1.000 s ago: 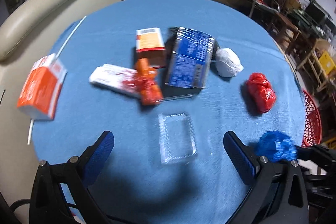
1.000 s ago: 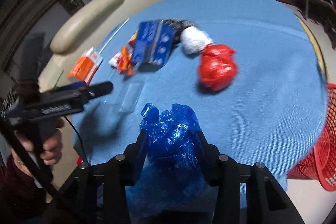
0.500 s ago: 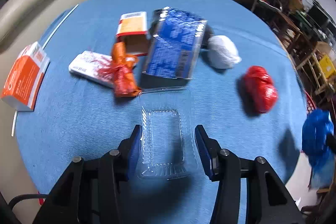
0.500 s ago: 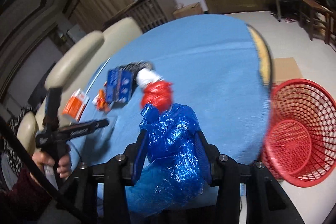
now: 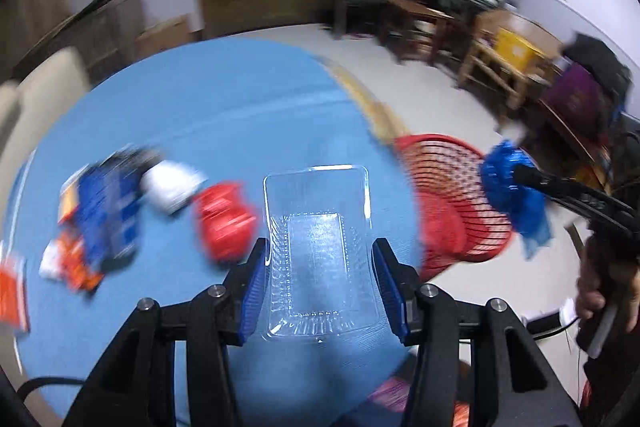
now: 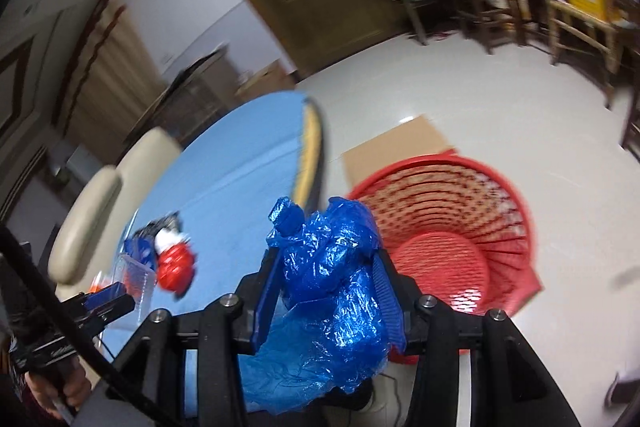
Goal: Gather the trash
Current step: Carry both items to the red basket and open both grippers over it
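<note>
We are gripping the clear plastic tray (image 5: 320, 247) in our left claw (image 5: 318, 287), lifted over the blue surface (image 5: 208, 115). Our right claw (image 6: 328, 291) is pinching the crumpled blue bag (image 6: 332, 267), its jaws opening slightly, just beside the red basket (image 6: 452, 227) on the floor.

One clear plastic tray (image 5: 320, 247), one blue plastic bag (image 6: 332, 267), one red bag (image 5: 224, 219), one white bag (image 5: 172, 187), one blue packet (image 5: 108, 211), one red basket (image 6: 460, 227).
</note>
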The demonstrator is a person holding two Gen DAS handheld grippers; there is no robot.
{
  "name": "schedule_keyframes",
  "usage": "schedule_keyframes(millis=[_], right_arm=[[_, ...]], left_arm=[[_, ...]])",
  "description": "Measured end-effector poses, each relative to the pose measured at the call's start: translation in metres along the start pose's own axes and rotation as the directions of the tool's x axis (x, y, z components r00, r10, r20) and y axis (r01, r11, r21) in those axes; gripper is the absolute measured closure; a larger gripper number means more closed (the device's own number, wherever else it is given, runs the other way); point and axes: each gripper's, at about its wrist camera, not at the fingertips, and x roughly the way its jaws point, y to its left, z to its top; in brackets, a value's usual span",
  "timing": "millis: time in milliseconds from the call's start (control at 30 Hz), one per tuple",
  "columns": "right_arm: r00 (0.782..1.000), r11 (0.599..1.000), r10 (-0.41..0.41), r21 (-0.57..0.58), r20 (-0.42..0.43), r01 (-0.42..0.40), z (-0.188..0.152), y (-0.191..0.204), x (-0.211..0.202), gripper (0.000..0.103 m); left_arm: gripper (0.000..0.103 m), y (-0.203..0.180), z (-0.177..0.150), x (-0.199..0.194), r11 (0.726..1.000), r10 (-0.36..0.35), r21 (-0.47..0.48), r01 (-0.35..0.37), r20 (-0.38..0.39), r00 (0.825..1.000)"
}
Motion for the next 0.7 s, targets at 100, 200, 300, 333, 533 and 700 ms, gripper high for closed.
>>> schedule_keyframes(millis=[100, 200, 300, 333, 533, 700], right_arm=[[0.999, 0.998, -0.035, 0.054, 0.036, 0.033, 0.005, -0.028, -0.012, 0.054], [0.997, 0.995, -0.044, 0.087, 0.057, 0.039, 0.010, -0.047, -0.016, 0.054], [0.997, 0.992, -0.049, 0.118, 0.059, 0.041, 0.015, -0.061, -0.013, 0.052], [0.997, 0.990, -0.045, 0.135, 0.058, 0.037, 0.017, -0.066, -0.012, 0.049], [0.994, 0.984, -0.038, 0.176, 0.102, 0.019, 0.022, -0.082, -0.019, 0.032], [0.992, 0.988, -0.037, 0.151, 0.124, 0.018, 0.024, -0.078, -0.024, 0.032]], left_arm=[[0.050, -0.038, 0.023, 0.017, 0.995, -0.065, 0.070, 0.065, 0.003, 0.998], [0.049, -0.075, 0.045, 0.040, 0.986, -0.105, 0.126, 0.105, -0.009, 0.994], [0.046, -0.100, 0.060, 0.059, 0.979, -0.133, 0.149, 0.138, -0.041, 0.990], [0.044, -0.106, 0.064, 0.065, 0.976, -0.146, 0.157, 0.152, -0.049, 0.988], [0.036, -0.130, 0.071, 0.085, 0.968, -0.124, 0.209, 0.135, -0.065, 0.990], [0.036, -0.100, 0.058, 0.071, 0.977, -0.113, 0.173, 0.122, -0.062, 0.992]])
